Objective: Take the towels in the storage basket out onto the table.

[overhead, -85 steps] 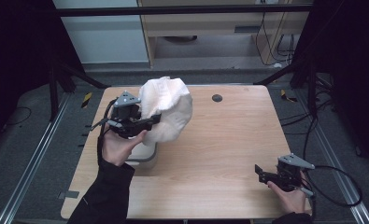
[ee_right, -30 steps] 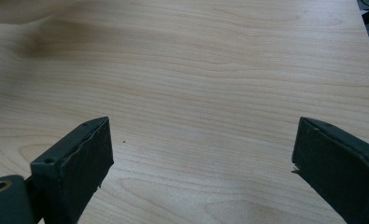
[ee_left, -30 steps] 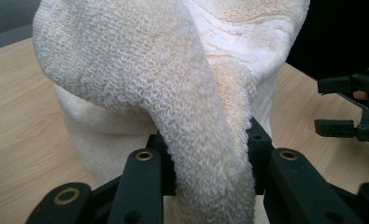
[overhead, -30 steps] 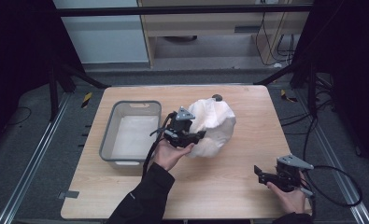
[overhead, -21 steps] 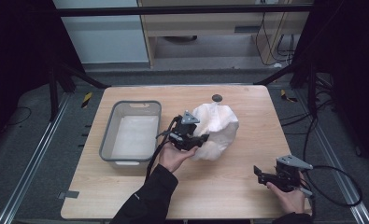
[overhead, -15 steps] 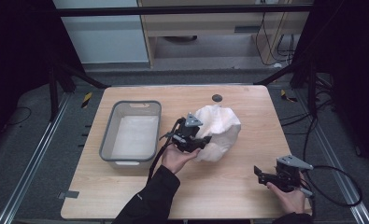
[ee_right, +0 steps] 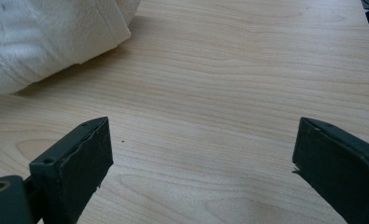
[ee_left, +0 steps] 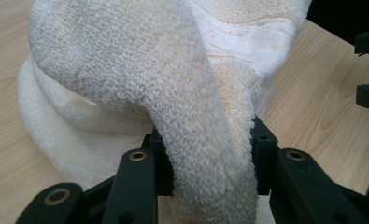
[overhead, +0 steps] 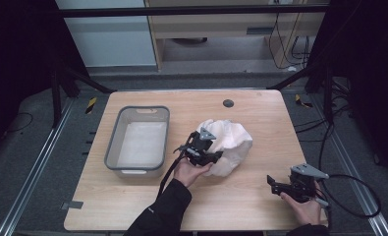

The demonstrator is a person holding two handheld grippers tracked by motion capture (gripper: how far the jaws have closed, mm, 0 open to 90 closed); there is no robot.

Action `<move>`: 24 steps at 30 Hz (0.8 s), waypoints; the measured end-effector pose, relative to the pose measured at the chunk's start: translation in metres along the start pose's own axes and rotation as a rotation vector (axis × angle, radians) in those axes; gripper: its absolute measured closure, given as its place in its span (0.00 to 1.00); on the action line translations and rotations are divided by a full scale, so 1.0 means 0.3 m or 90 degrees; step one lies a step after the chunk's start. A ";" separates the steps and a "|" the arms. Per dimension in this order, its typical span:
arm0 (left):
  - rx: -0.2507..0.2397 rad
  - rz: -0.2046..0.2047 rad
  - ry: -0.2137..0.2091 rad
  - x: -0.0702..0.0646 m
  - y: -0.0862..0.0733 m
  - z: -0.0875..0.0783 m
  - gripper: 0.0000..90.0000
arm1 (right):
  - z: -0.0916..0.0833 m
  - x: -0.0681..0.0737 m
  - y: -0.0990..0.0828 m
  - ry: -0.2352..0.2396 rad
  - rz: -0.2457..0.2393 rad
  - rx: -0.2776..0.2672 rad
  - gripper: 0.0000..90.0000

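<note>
A crumpled white towel [overhead: 232, 141] rests in a heap on the wooden table [overhead: 270, 123], right of centre. My left gripper [overhead: 215, 156] sits low at the heap's left side. In the left gripper view a thick fold of the towel [ee_left: 149, 70] fills the gap between the jaws of my left gripper [ee_left: 205, 140]. The jaws have just been opening a little, and the pads still press the fold. My right gripper [overhead: 274, 185] rests near the front right corner, jaws wide apart over bare wood [ee_right: 203, 154], with the towel's edge [ee_right: 42, 37] farther off.
A grey plastic bin [overhead: 112, 147] with a pale lining stands on the left half of the table. A small dark round hole [overhead: 228, 103] lies near the far edge. Black frame posts flank the table.
The left gripper carried the towel from above the bin rightward and down until it settled on the table. The right gripper stayed put.
</note>
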State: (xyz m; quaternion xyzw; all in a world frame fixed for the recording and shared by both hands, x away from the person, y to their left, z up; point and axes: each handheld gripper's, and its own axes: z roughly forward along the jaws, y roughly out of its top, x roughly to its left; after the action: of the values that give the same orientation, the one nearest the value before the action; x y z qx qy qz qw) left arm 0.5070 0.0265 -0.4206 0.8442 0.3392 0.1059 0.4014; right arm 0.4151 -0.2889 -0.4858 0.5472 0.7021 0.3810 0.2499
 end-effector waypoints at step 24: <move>-0.001 -0.003 0.001 0.007 -0.036 0.003 0.39 | 0.002 0.003 0.000 0.001 -0.001 0.006 0.06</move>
State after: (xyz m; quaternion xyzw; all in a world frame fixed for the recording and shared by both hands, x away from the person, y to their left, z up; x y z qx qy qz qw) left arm 0.5037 0.0322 -0.4295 0.8430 0.3418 0.1059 0.4017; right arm 0.4153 -0.2879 -0.4862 0.5478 0.7043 0.3780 0.2472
